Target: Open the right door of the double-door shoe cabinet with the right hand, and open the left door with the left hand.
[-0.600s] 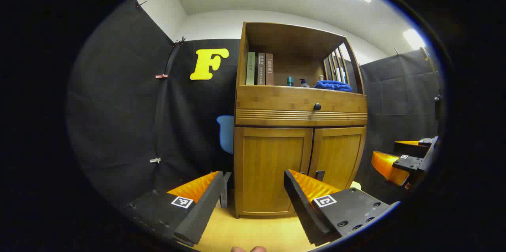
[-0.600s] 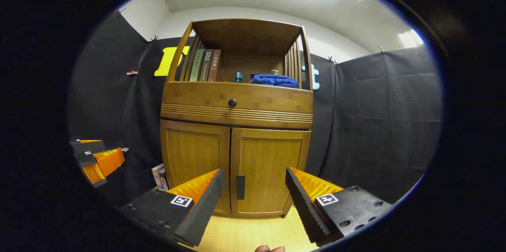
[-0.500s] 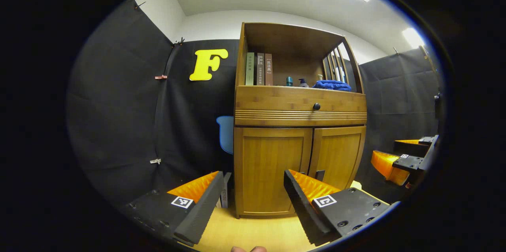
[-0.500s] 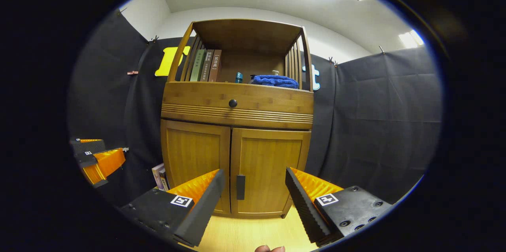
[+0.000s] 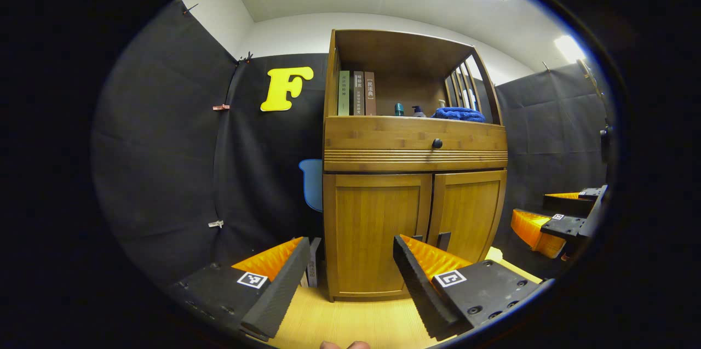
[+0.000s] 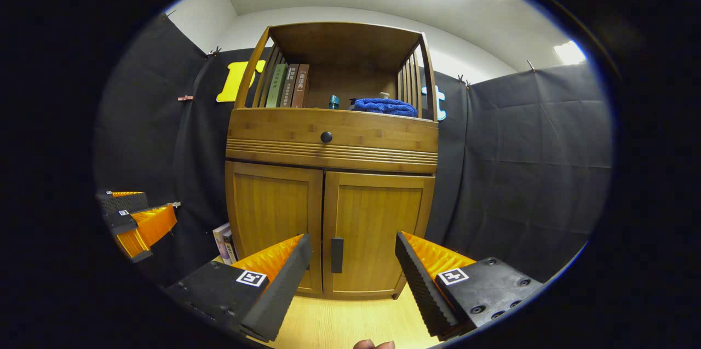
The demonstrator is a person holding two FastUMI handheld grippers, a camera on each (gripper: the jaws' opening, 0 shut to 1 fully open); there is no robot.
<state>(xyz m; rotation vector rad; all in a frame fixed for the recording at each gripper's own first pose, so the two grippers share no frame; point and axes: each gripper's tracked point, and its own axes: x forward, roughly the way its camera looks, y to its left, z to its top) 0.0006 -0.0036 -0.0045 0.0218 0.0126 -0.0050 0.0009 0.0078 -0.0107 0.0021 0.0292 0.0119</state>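
Shoe cabinet of honey-coloured bamboo [image 6: 328, 184] stands ahead, both doors closed. I see my right gripper [image 6: 353, 269] spread wide, empty, nearer: the right door's upright dark bar handle [image 6: 337, 255] lies between its fingers, still apart. My left gripper [image 5: 350, 272] gapes empty.

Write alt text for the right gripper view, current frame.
The right gripper, fingers spread open, faces a wooden shoe cabinet with both doors shut; the right door's dark handle sits between its fingers, not yet touched. Books and a blue towel sit on the top shelf. The left gripper shows at far left.
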